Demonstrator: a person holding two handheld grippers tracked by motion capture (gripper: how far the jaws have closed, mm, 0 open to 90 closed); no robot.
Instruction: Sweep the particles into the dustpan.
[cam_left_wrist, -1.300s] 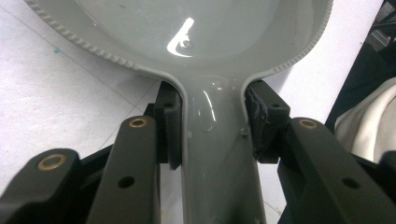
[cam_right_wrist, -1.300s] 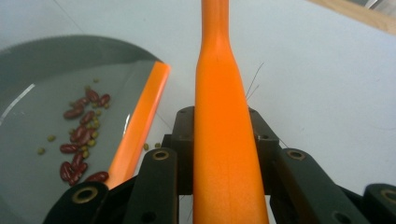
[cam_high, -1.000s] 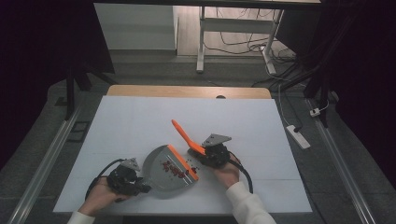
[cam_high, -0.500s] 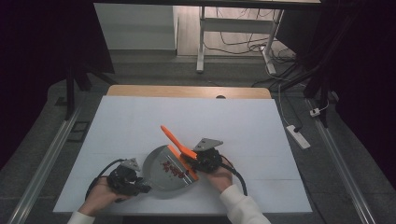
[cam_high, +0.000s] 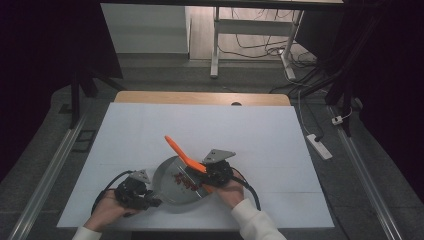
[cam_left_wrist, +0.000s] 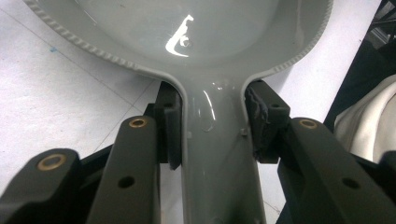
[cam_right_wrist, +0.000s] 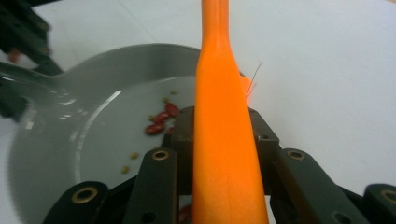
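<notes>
A grey round pan (cam_high: 165, 175) with a handle lies on the white table near the front edge, with red bits (cam_high: 184, 181) scattered in it. My left gripper (cam_high: 146, 199) is shut on the pan's handle (cam_left_wrist: 212, 149), whose sides both pads press against. My right gripper (cam_high: 212, 176) is shut on a long orange tool (cam_high: 181, 152) that slants up and to the left above the pan. In the right gripper view the orange tool (cam_right_wrist: 222, 116) runs between the jaws, and the pan (cam_right_wrist: 116, 79) with red bits (cam_right_wrist: 161, 119) and small pale crumbs lies to its left.
The white table (cam_high: 250, 135) has bare room behind and to the right of the pan. A wooden strip (cam_high: 200, 98) edges its far side. A white power strip (cam_high: 320, 146) lies on the floor at the right, beside a metal rail.
My right gripper has moved left with the orange tool, whose raised end now hangs over the pan's far rim. The left gripper and the pan have stayed in place.
</notes>
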